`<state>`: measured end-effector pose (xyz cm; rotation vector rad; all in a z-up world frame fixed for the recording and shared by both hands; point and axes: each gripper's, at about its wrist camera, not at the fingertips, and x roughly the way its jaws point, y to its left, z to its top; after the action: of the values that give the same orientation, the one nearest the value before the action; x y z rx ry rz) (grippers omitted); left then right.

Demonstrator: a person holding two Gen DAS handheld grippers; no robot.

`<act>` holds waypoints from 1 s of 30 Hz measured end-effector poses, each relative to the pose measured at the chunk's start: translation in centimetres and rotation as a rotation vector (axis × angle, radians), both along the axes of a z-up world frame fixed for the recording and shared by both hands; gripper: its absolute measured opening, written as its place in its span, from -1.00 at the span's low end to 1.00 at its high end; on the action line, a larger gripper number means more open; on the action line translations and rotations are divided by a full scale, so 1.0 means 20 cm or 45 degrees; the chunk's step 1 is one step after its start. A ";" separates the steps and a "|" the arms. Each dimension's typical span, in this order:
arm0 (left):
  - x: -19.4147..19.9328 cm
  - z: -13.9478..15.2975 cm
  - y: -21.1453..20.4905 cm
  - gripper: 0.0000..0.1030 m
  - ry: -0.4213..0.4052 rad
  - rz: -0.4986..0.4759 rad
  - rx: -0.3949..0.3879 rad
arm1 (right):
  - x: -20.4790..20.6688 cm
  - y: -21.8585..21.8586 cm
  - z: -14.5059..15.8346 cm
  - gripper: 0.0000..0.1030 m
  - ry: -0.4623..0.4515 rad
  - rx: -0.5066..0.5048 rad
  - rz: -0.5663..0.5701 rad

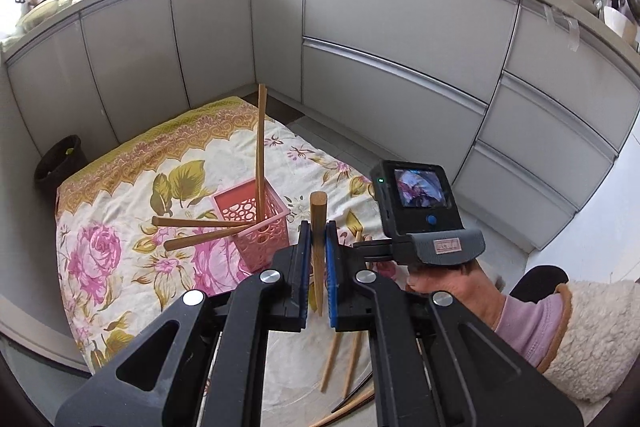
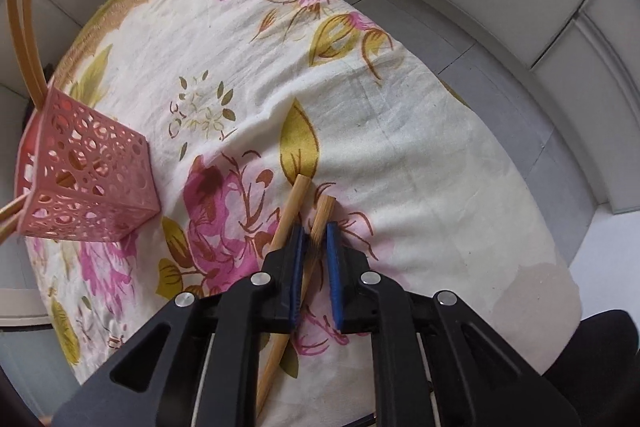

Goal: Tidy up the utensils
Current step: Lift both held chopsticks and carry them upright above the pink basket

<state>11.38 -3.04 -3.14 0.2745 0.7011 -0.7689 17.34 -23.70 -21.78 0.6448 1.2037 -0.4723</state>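
My left gripper (image 1: 318, 227) is shut on a wooden chopstick (image 1: 319, 213) that stands upright above the floral cloth (image 1: 128, 267). To its left is a pink perforated basket (image 1: 256, 227) with three chopsticks (image 1: 261, 147) leaning out of it. Several loose chopsticks (image 1: 331, 359) lie on the cloth under the gripper. In the right wrist view, my right gripper (image 2: 314, 229) points steeply down at the cloth (image 2: 400, 107) and is shut on a chopstick (image 2: 323, 209). A second chopstick (image 2: 290, 211) lies just outside its left finger. The basket (image 2: 88, 187) stands at the far left.
Grey cabinet fronts (image 1: 400, 27) wrap around the cloth-covered surface on the far and right sides. A dark bin (image 1: 60, 163) stands beside its left corner. A person's hand and pink sleeve (image 1: 528, 319) hold the right gripper's handle, which carries a screen unit (image 1: 418, 193).
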 end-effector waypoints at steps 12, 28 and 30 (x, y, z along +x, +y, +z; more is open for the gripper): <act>-0.16 0.16 0.07 -0.88 -0.061 0.194 -0.189 | -0.54 0.05 0.71 -0.84 -0.688 -0.171 0.111; -0.36 0.45 0.07 -0.88 -0.296 0.366 -0.315 | -0.99 0.08 1.50 -0.85 -1.241 -0.318 0.177; -0.36 0.46 0.06 -0.88 -0.301 0.365 -0.318 | -1.01 0.08 1.55 -0.85 -1.264 -0.326 0.188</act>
<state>4.26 -1.81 6.06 0.0341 0.4037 -0.5317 -2.89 -22.10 9.32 0.4618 0.2370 -0.1261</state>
